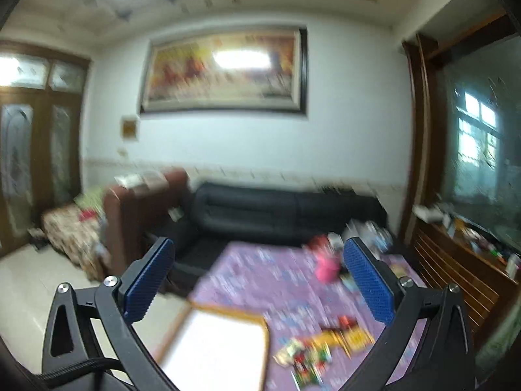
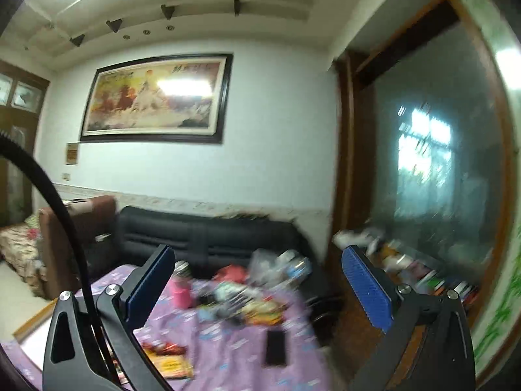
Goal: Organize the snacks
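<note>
A: Where do things stand?

B: Both grippers are raised and look across the room, not down at the work. The left gripper (image 1: 259,280) has its jaws spread wide with nothing between them; the right gripper (image 2: 257,288) is the same, released and empty.

A: And the snacks?

B: In the left view a loose heap of snack packets (image 1: 320,345) lies at the bottom centre on the purple cloth (image 1: 260,277), just right of a white tray (image 1: 218,348) with a wooden rim. In the right view more packets (image 2: 169,356) sit at the lower left, another cluster (image 2: 257,309) mid-frame. A dark phone (image 2: 276,348) lies between them, and a pink bottle (image 2: 180,285) stands further back.

A: So what makes the next move go well?

B: My guess is the tray is the goal, though I can't be sure. Tip a gripper down first so the packets sit between the pads. Take one packet at a time, by an edge, since they look flat and slippery. Steer clear of the phone and the bottle. The views are blurred, so slow down before closing.
</note>
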Demonstrator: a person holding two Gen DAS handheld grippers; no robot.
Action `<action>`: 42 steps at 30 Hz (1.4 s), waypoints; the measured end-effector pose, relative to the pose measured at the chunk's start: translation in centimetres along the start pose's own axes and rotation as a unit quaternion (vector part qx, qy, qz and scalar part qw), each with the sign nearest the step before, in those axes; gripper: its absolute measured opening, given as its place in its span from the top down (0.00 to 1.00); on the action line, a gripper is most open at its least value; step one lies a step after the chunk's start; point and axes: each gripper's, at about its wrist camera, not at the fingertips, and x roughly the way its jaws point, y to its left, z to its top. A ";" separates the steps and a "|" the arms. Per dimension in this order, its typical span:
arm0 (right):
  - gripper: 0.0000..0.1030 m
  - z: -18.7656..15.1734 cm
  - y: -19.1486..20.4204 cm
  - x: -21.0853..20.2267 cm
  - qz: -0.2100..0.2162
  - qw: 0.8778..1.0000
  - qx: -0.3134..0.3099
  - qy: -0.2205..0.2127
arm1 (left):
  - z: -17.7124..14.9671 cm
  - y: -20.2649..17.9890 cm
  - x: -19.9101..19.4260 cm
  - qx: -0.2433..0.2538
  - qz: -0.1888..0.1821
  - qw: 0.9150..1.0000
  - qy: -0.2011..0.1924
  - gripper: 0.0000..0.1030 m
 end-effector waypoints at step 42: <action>0.48 -30.0 14.7 19.7 0.317 0.873 0.158 0.337 | -27.7 -10.7 19.8 0.136 -0.073 0.922 0.355 0.62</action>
